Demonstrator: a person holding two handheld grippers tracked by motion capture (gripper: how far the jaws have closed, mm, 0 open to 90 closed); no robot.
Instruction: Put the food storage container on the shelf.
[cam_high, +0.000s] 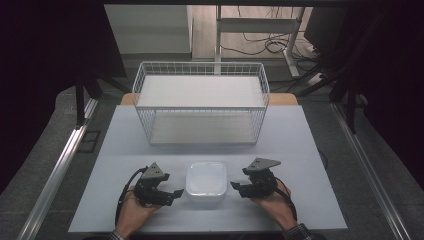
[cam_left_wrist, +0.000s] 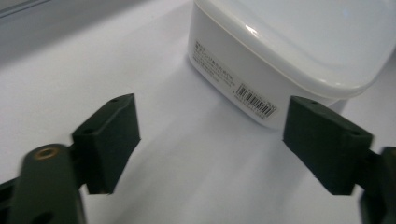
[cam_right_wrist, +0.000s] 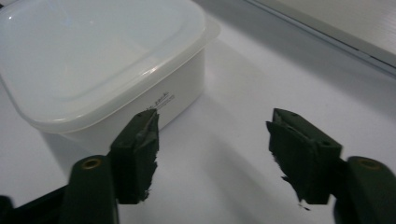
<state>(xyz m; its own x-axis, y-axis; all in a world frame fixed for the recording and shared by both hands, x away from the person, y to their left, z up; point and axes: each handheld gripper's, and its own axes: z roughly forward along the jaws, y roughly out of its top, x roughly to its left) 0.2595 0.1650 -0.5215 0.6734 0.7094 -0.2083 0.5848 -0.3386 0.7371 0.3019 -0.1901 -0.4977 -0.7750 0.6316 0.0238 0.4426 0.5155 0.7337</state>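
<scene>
The left gripper (cam_high: 176, 193) is held in the person's left hand (cam_high: 134, 212), its two black jaws spread wide with nothing between them; its matte, blocky pads (cam_left_wrist: 109, 142) sit just short of the lidded plastic container (cam_high: 206, 182), which serves as the landmark here. The right gripper (cam_high: 234, 185), held in the right hand (cam_high: 276, 205), also stands wide and empty on the container's opposite side, and its pads (cam_right_wrist: 140, 156) look worn, with ragged, frayed edges. Each gripper carries a grey three-cornered plate and a trailing black cable.

The container is a square, white, translucent box with rounded corners and a smooth, glossy snap-on lid (cam_right_wrist: 88, 56) whose rim overhangs the walls. A printed label with a barcode (cam_left_wrist: 254, 100) is stuck on the wall facing the left gripper; small dark lettering shows on the wall near the right gripper. What is inside cannot be made out through the lid.

It rests on a pale, matte table surface (cam_high: 300, 150), between the two grippers. Beyond the container, well apart from it, stands a white wire basket (cam_high: 200, 102), rectangular with a fine grid mesh, holding two flat white shelf boards, one at the top and one at the bottom.
</scene>
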